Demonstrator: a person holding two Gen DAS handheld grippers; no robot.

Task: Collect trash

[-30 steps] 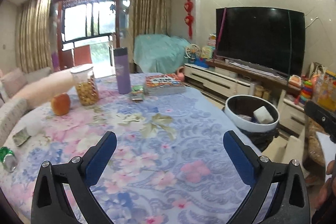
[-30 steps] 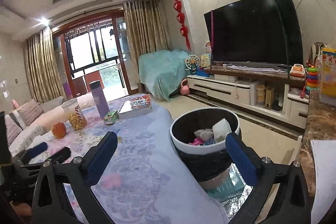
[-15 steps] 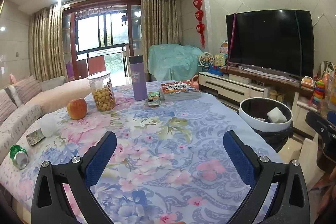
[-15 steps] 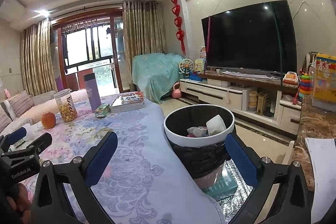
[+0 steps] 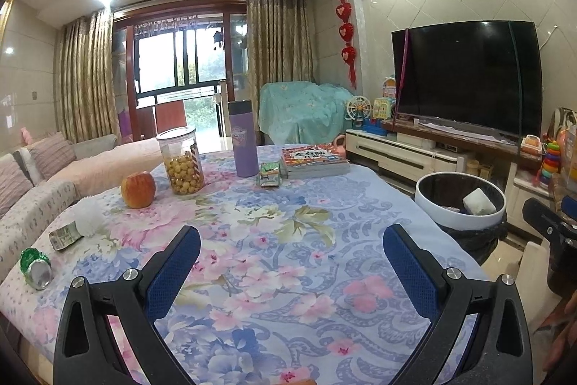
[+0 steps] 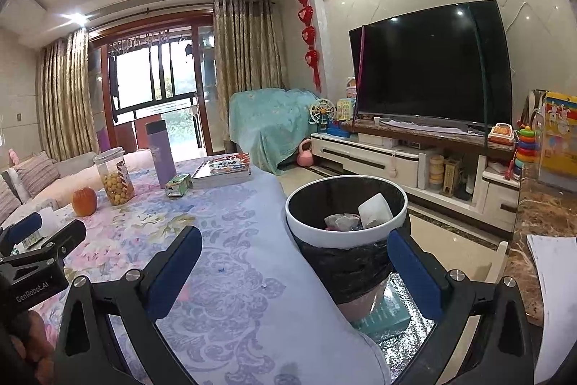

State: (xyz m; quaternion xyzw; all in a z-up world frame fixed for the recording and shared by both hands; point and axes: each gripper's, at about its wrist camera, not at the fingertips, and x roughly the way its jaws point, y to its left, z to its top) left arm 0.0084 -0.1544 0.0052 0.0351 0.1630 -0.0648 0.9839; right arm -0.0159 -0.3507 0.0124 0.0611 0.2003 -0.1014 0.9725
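Both views are being pulled back & levelled vs a second ago: more of the table (image 5: 360,190) is now being shown, & the bin (image 6: 346,233) is sitting lower & further right in the right view. Left gripper (image 5: 292,258) is being held above the near part of the cloth w/ jaws spread wide, nothing between them. Right gripper (image 6: 294,262) is likewise being held w/ jaws apart & empty, just in front of the bin.

Trash is lying at the near-left corner of the table: a crushed can (image 5: 36,267) at the edge, a crumpled wrapper (image 5: 65,235) just past it, a white tissue wad (image 5: 90,211) touching the wrapper. Apple (image 5: 138,189), jar (image 5: 182,161), flask (image 5: 243,138), small carton (image 5: 269,173) & books (image 5: 313,161) are probably being kept.

Next pick is best being made by the left gripper: swung left, lowered flat. The can is likely to roll, so it should be pinched across its crushed middle. Tissue is soft; a deep squeeze is being called for.
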